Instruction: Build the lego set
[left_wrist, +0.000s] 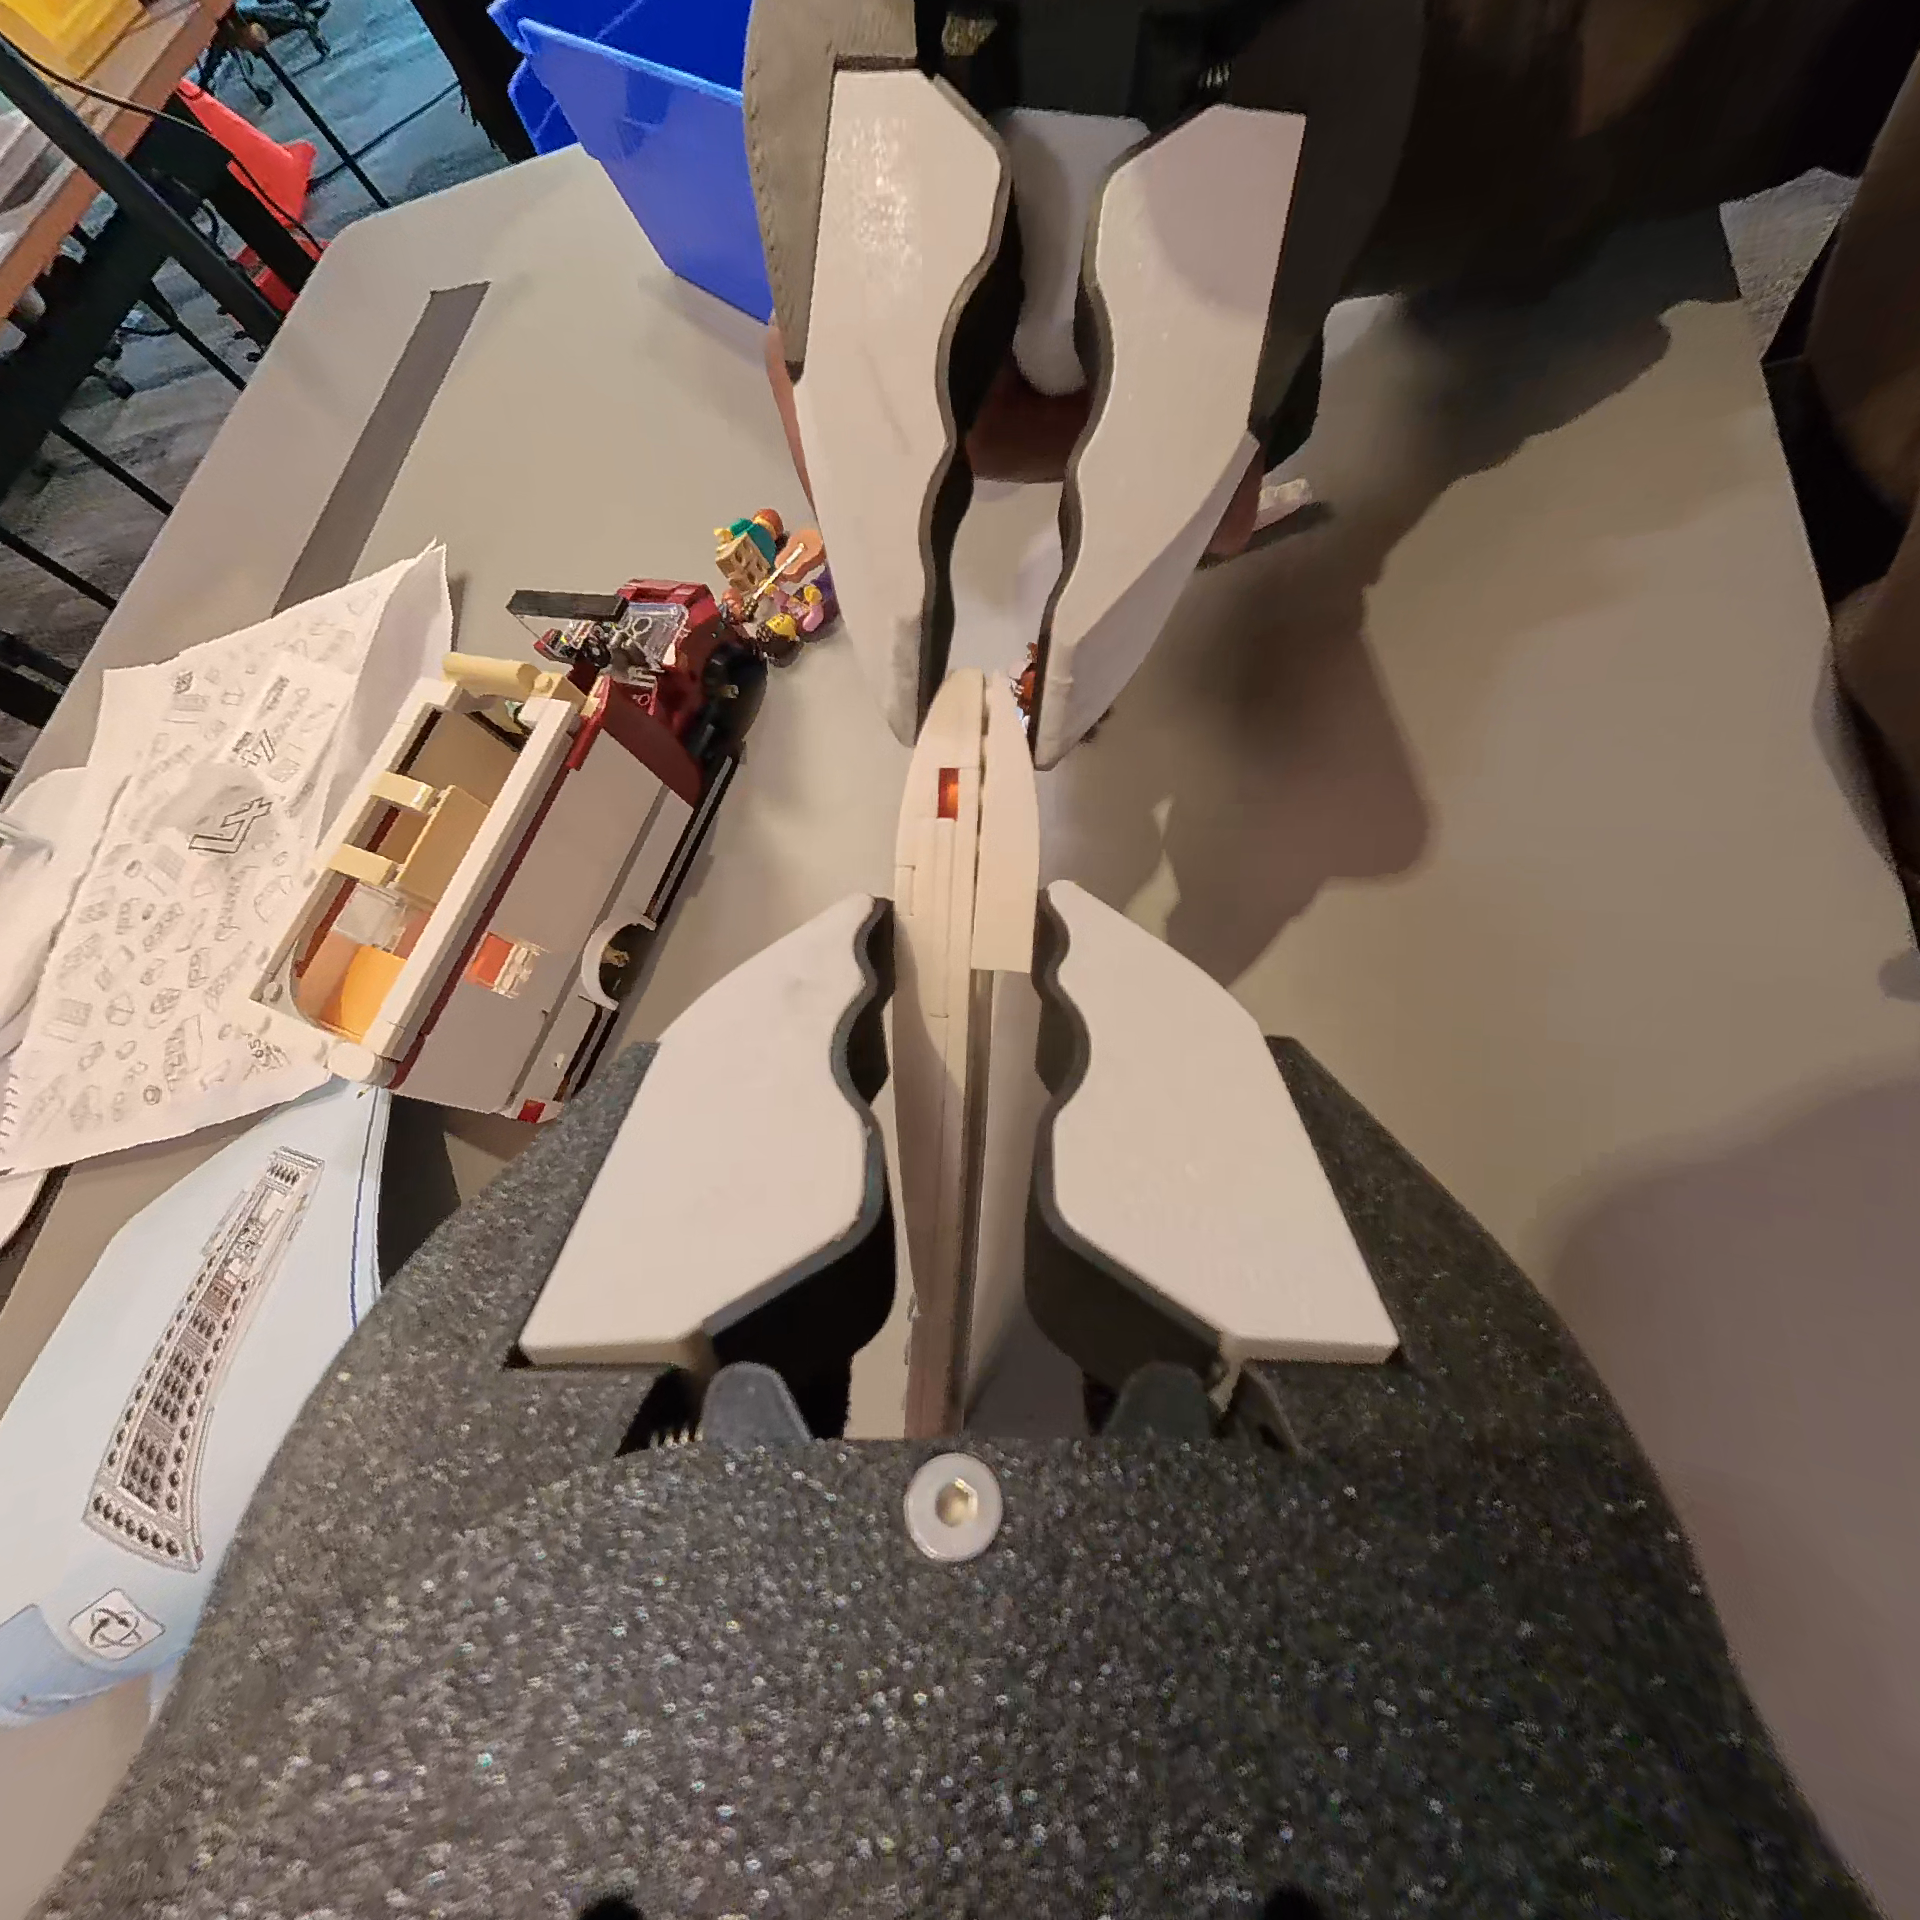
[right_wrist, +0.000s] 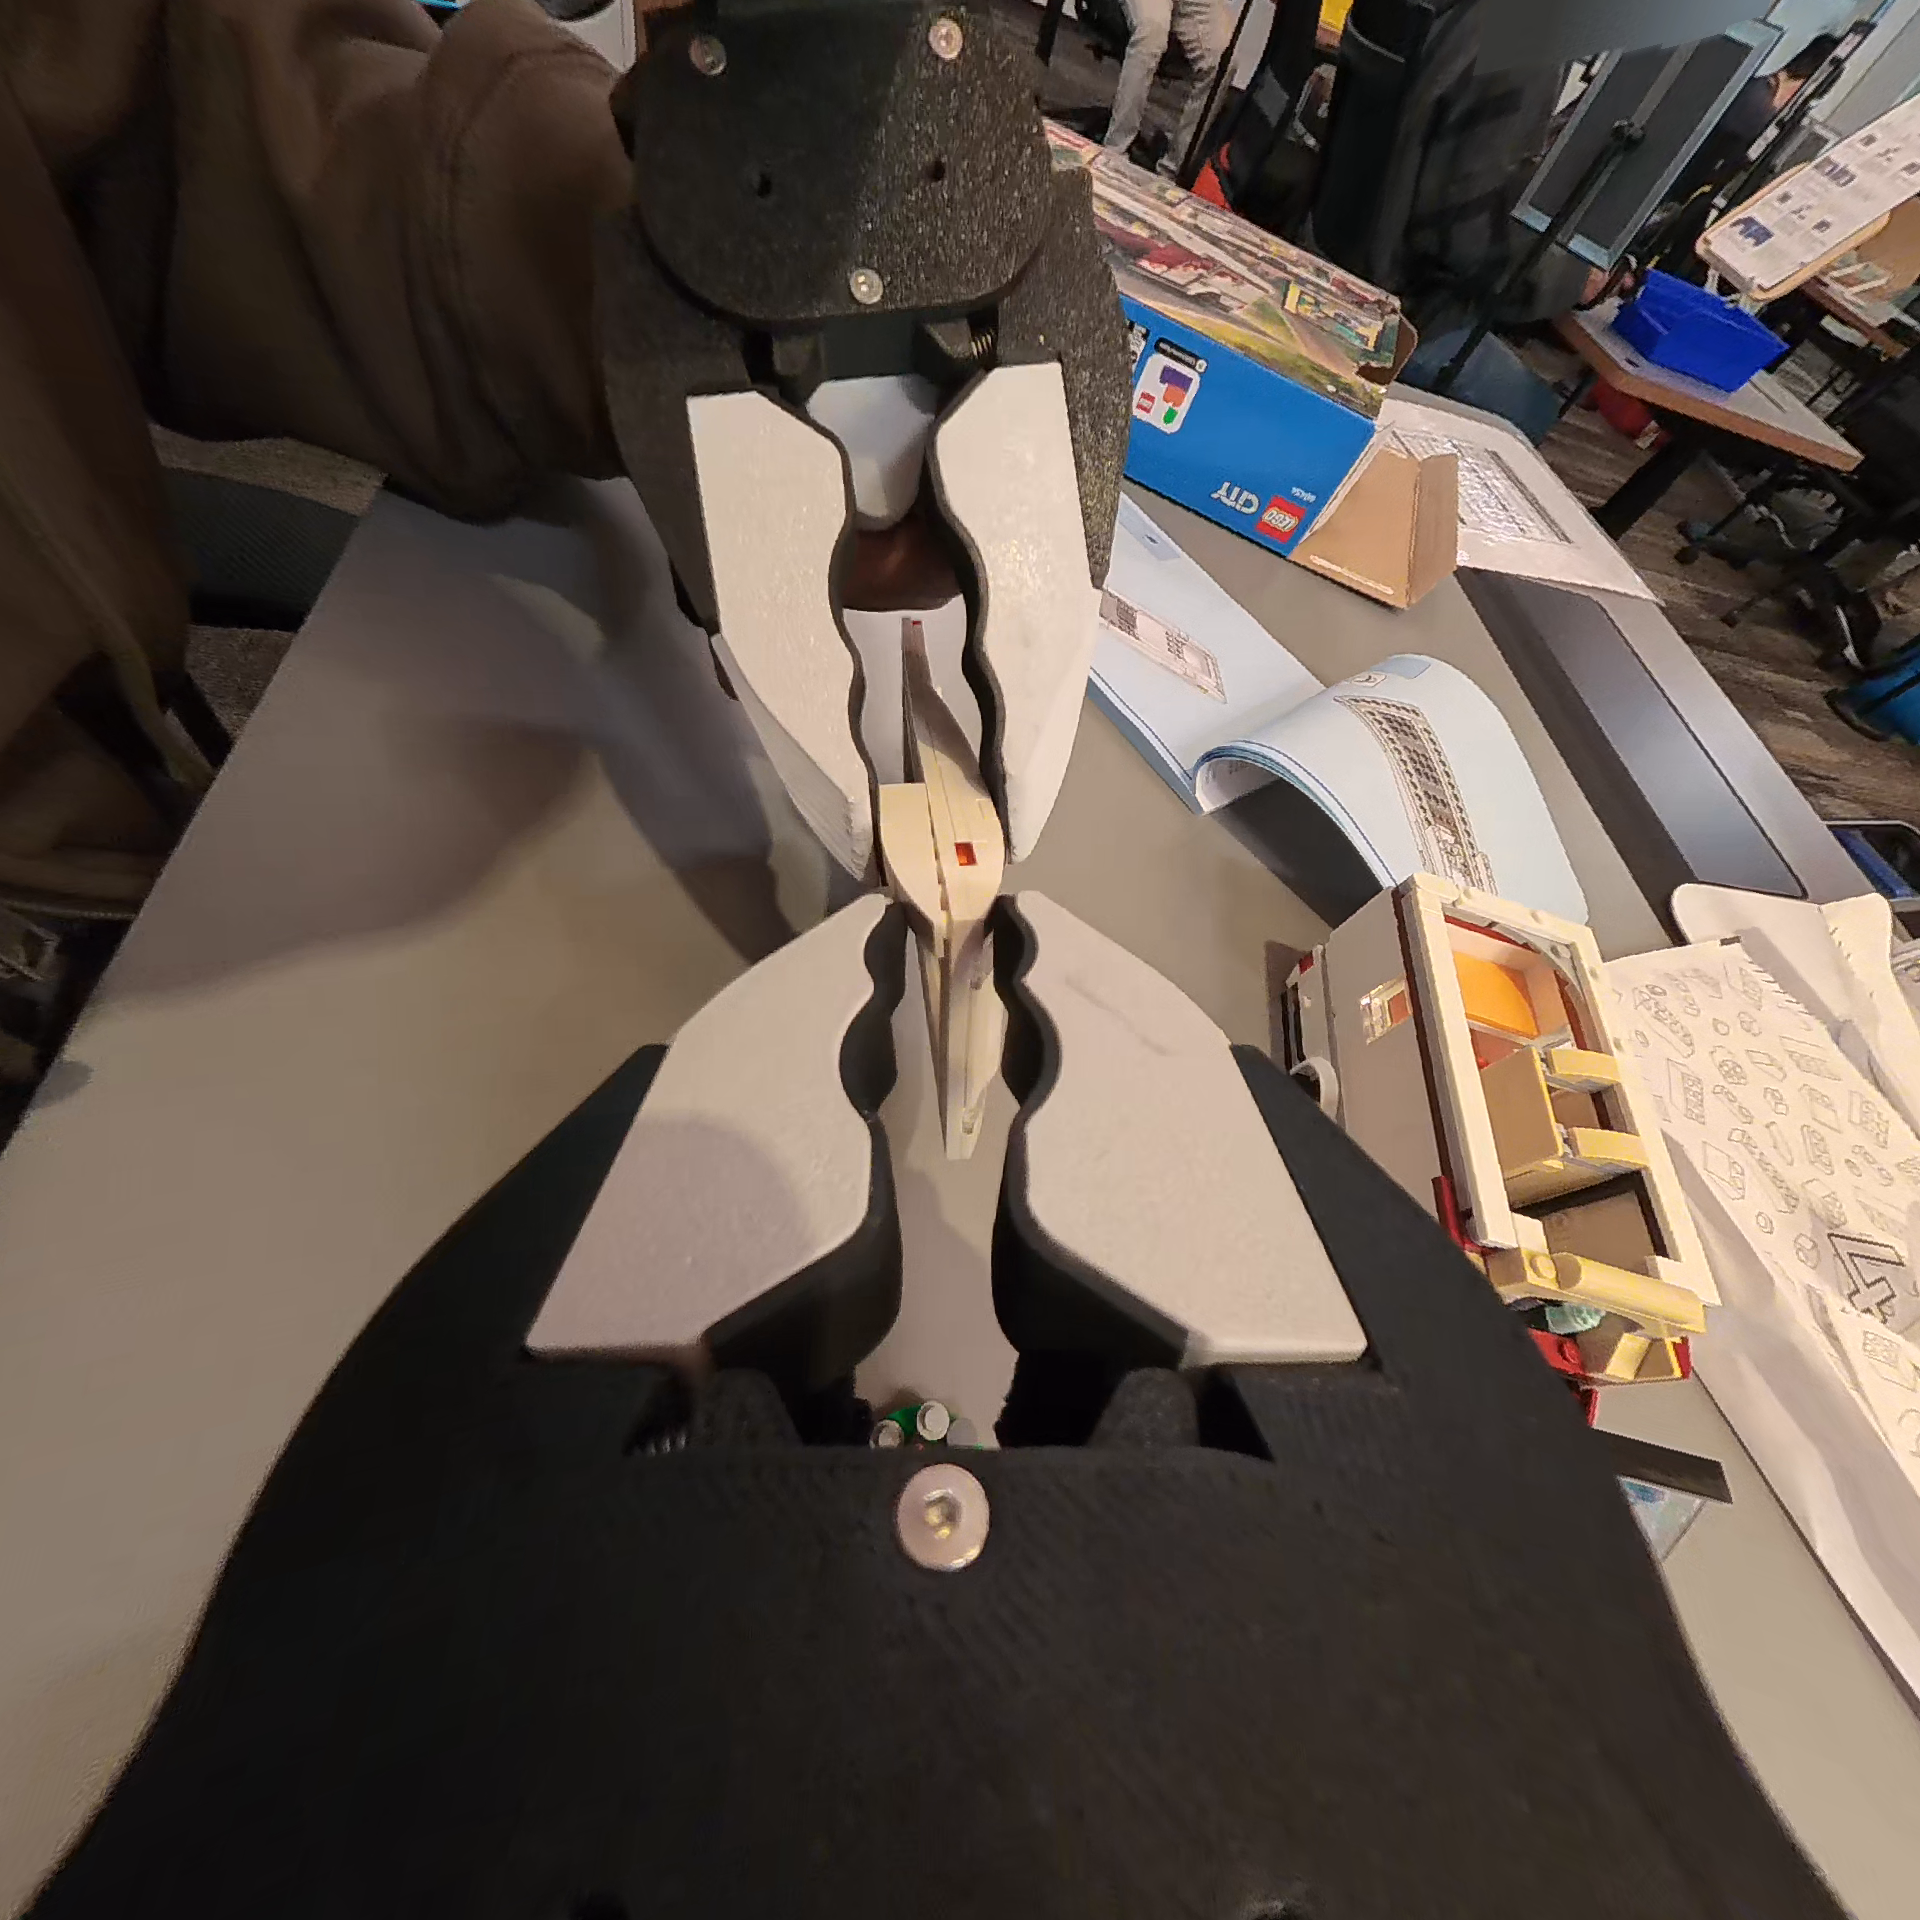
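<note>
**Both grippers pinch one white brick panel over the grey table**

Your left gripper (left_wrist: 961, 914) is clamped on a long white brick-built panel (left_wrist: 961, 831), its pads pressed against both flat sides; the panel runs edge-on between the fingers toward 12 o'clock and carries a small orange-red tile near its far end. Your right gripper (right_wrist: 945, 914) comes in from the opposite side and pinches the same panel at that far end, so the two sets of fingertips nearly meet tip to tip above the table (left_wrist: 1455, 1039).

In the left wrist view, a partly built brick camper van (left_wrist: 468, 883), dark red and white with its roof off, lies at 9 o'clock of the panel, with a few minifigures (left_wrist: 774, 592) beyond it at 11 o'clock. A printed parts sheet (left_wrist: 156, 831) lies under the van's far side, and a blue bin (left_wrist: 644, 135) stands at the table's far edge.

In the right wrist view, an open instruction booklet (right_wrist: 1403, 748) lies at 2 o'clock, and a blue set box (right_wrist: 1247, 416) behind it.
</note>
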